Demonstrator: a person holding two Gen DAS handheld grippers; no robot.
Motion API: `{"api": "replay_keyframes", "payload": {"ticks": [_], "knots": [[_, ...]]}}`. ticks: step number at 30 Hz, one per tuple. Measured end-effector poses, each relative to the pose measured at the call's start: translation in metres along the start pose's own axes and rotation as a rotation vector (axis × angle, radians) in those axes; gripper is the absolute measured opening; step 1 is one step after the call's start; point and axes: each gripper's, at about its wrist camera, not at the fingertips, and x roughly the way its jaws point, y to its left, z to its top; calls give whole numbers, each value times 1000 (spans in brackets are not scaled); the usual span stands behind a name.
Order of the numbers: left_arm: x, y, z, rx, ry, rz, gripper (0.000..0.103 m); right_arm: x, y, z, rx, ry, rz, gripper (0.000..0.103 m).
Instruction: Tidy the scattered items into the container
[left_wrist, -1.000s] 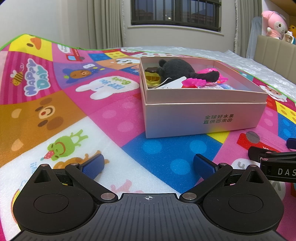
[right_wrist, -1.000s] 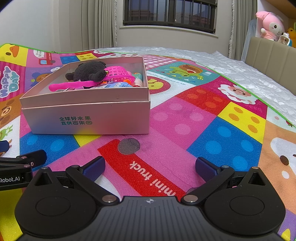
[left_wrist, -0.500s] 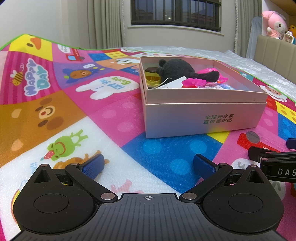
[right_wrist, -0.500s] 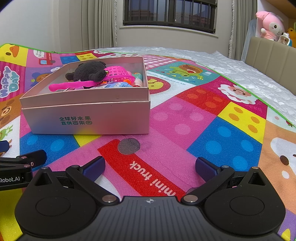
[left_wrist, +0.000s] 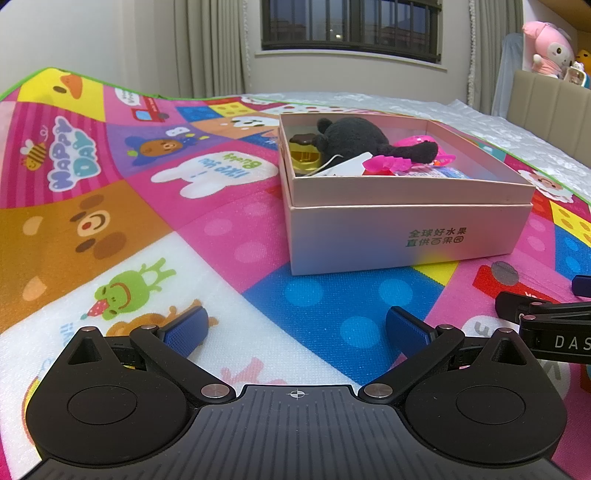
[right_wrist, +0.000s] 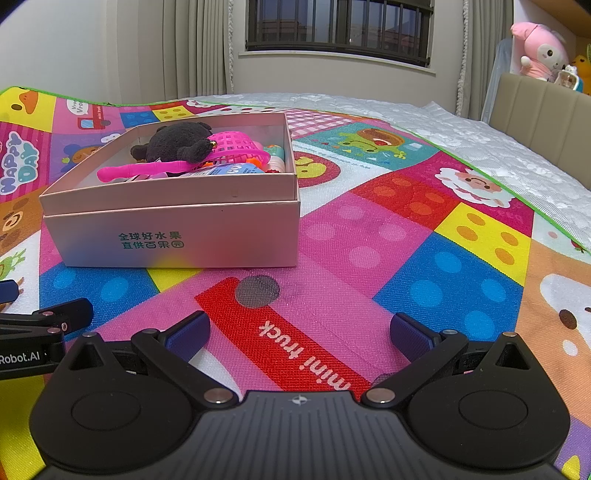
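Observation:
A pale pink cardboard box (left_wrist: 406, 236) stands on the colourful play mat; it also shows in the right wrist view (right_wrist: 177, 236). In it lie a black plush toy (left_wrist: 354, 138), a pink plastic basket (right_wrist: 232, 147), a yellow item (left_wrist: 304, 158) and other small things. My left gripper (left_wrist: 295, 328) is open and empty, low over the mat in front of the box. My right gripper (right_wrist: 299, 330) is open and empty, low over the mat to the right front of the box. Each gripper's side shows in the other's view.
The play mat (right_wrist: 406, 229) covers a bed with a white quilt (right_wrist: 480, 140) behind. A beige headboard (right_wrist: 546, 107) with plush toys (right_wrist: 539, 51) stands at the right. A window and curtains are at the back.

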Motion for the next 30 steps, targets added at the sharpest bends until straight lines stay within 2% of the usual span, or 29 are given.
{"api": "replay_keyframes", "payload": {"ticks": [24, 30], "knots": [[0, 1, 0, -10, 0, -8, 103, 0, 0, 0, 0, 0, 0, 103], [1, -5, 0, 25, -5, 23, 103, 0, 0, 0, 0, 0, 0, 103]]}}
